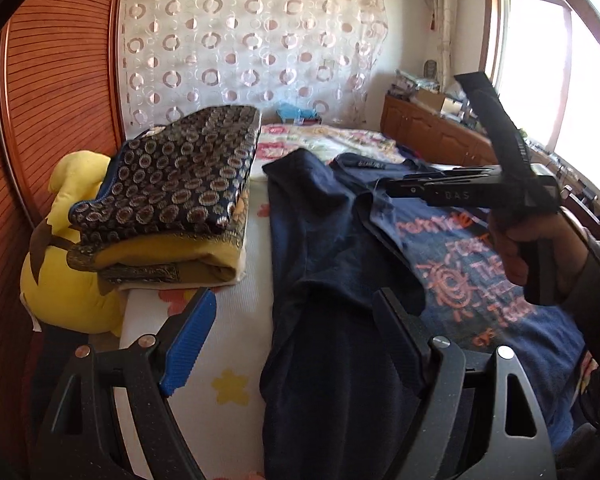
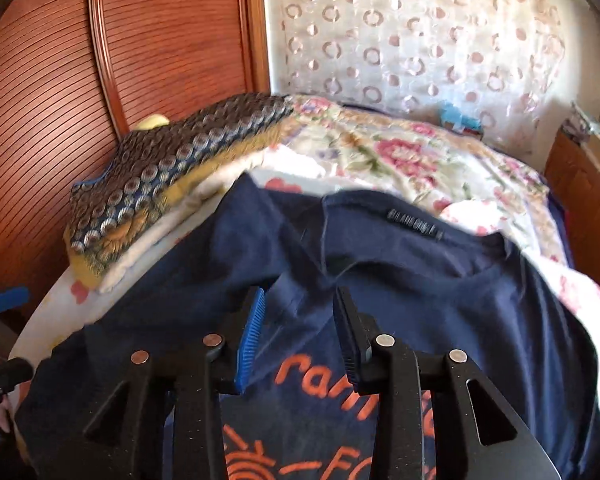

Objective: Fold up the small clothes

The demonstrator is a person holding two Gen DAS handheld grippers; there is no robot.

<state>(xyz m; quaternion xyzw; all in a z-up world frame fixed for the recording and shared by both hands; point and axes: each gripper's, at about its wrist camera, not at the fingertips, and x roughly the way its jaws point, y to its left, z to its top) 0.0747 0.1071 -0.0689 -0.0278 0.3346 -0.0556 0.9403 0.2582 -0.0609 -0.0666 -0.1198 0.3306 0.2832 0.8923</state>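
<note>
A navy T-shirt (image 1: 480, 280) with orange print lies on the bed, its left side folded over toward the middle (image 1: 324, 240). It also shows in the right wrist view (image 2: 420, 264), collar and label toward the far end. My left gripper (image 1: 296, 308) is open and empty, low over the folded left part of the shirt. My right gripper (image 2: 300, 312) is open and empty, just above the shirt's chest near the collar. In the left wrist view the right gripper (image 1: 384, 188) reaches in from the right, held by a hand.
A stack of folded patterned and yellow blankets (image 1: 180, 184) sits at the bed's left, with a yellow plush toy (image 1: 68, 272) beside it. A floral quilt (image 2: 400, 152) lies at the far end. A wooden wardrobe (image 2: 120, 60) stands left, a wooden cabinet (image 1: 432, 132) right.
</note>
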